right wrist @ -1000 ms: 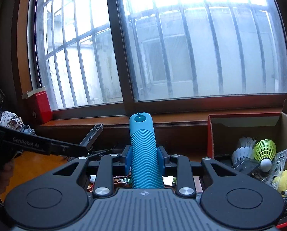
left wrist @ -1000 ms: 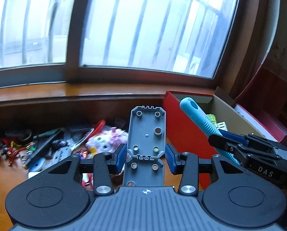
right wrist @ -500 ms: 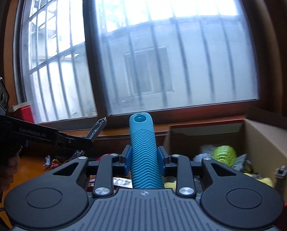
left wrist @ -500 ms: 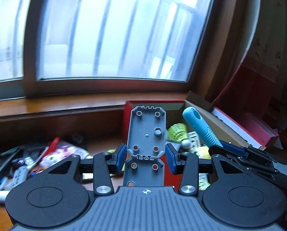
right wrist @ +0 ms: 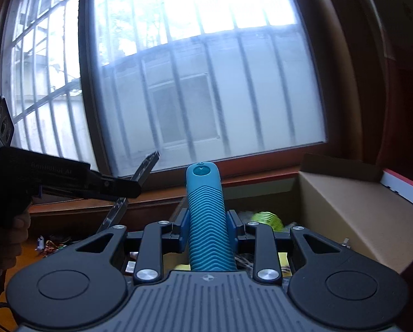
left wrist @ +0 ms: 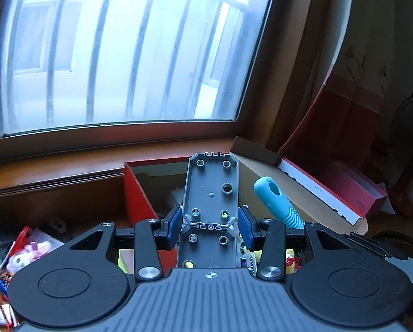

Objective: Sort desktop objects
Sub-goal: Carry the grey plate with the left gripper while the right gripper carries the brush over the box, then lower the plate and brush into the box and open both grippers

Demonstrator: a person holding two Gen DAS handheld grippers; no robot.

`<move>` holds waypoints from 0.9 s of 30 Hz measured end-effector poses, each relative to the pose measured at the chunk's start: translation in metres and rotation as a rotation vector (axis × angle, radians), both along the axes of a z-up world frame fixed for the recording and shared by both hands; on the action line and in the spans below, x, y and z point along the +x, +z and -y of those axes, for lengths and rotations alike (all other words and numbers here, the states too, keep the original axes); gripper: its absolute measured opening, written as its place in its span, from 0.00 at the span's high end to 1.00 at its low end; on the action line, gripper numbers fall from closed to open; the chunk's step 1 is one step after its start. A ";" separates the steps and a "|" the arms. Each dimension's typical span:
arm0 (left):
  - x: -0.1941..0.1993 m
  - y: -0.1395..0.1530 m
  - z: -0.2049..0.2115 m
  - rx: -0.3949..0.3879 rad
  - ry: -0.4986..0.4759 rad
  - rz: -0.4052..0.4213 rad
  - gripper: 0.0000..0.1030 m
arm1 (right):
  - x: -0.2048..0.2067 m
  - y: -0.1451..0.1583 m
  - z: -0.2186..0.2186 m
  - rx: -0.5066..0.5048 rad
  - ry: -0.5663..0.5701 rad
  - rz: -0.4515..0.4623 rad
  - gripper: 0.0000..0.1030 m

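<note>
Left gripper clamps a grey plate upright between its pads, above the open box. Right gripper grips a ribbed blue handle, also over the box.

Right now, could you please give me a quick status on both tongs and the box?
Left tongs shut on grey plate. Right tongs shut on blue handle. Both over open cardboard box, already part-filled. Nothing blocking the drop.
</note>
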State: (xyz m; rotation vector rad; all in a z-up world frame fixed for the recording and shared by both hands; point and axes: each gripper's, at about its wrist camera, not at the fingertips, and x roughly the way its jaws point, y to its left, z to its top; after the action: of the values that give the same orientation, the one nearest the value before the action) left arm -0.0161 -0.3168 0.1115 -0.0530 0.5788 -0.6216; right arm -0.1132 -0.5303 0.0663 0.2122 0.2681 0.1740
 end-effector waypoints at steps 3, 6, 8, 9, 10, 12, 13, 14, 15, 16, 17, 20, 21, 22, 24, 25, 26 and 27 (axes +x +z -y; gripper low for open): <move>0.005 -0.004 0.011 0.006 -0.013 -0.013 0.57 | 0.002 -0.004 0.008 -0.001 -0.016 -0.011 0.70; 0.008 -0.009 0.020 0.016 -0.025 -0.021 0.57 | 0.005 -0.006 0.014 -0.004 -0.030 -0.019 0.70; 0.009 -0.012 0.025 0.024 -0.034 -0.027 0.57 | 0.006 -0.007 0.018 -0.001 -0.040 -0.020 0.70; 0.010 -0.013 0.028 0.027 -0.038 -0.030 0.57 | 0.007 -0.008 0.021 0.000 -0.048 -0.022 0.70; 0.011 -0.015 0.031 0.031 -0.042 -0.032 0.57 | 0.007 -0.008 0.023 0.000 -0.055 -0.024 0.70; 0.013 -0.018 0.037 0.038 -0.051 -0.038 0.57 | 0.008 -0.010 0.028 0.001 -0.069 -0.027 0.70; 0.014 -0.019 0.039 0.042 -0.055 -0.041 0.57 | 0.008 -0.011 0.030 0.001 -0.077 -0.028 0.70; 0.015 -0.020 0.042 0.046 -0.059 -0.044 0.57 | 0.009 -0.011 0.032 0.002 -0.084 -0.030 0.70; 0.016 -0.022 0.045 0.049 -0.064 -0.046 0.57 | 0.009 -0.012 0.034 0.002 -0.091 -0.031 0.70; 0.016 -0.023 0.048 0.053 -0.068 -0.049 0.57 | 0.010 -0.012 0.035 0.003 -0.098 -0.033 0.70; 0.017 -0.025 0.051 0.057 -0.072 -0.052 0.57 | 0.010 -0.013 0.037 0.003 -0.105 -0.036 0.70; 0.019 -0.030 0.057 0.063 -0.084 -0.066 0.57 | 0.012 -0.017 0.042 0.001 -0.125 -0.057 0.70; 0.020 -0.032 0.059 0.063 -0.088 -0.072 0.57 | 0.013 -0.018 0.043 0.001 -0.130 -0.062 0.70; 0.020 -0.034 0.061 0.064 -0.092 -0.077 0.57 | 0.014 -0.018 0.044 0.001 -0.134 -0.064 0.70; 0.021 -0.037 0.064 0.067 -0.098 -0.085 0.57 | 0.015 -0.019 0.045 0.002 -0.140 -0.069 0.70; 0.021 -0.039 0.065 0.068 -0.100 -0.088 0.57 | 0.016 -0.019 0.046 0.002 -0.142 -0.071 0.70; 0.022 -0.040 0.066 0.069 -0.103 -0.090 0.57 | 0.017 -0.020 0.046 0.002 -0.144 -0.075 0.70; 0.022 -0.041 0.067 0.071 -0.105 -0.091 0.57 | 0.018 -0.020 0.046 0.001 -0.147 -0.079 0.70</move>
State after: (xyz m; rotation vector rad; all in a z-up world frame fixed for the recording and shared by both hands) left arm 0.0055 -0.3834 0.0704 0.0163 0.6946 -0.7026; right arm -0.0955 -0.5768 0.0462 0.2395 0.3295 0.0199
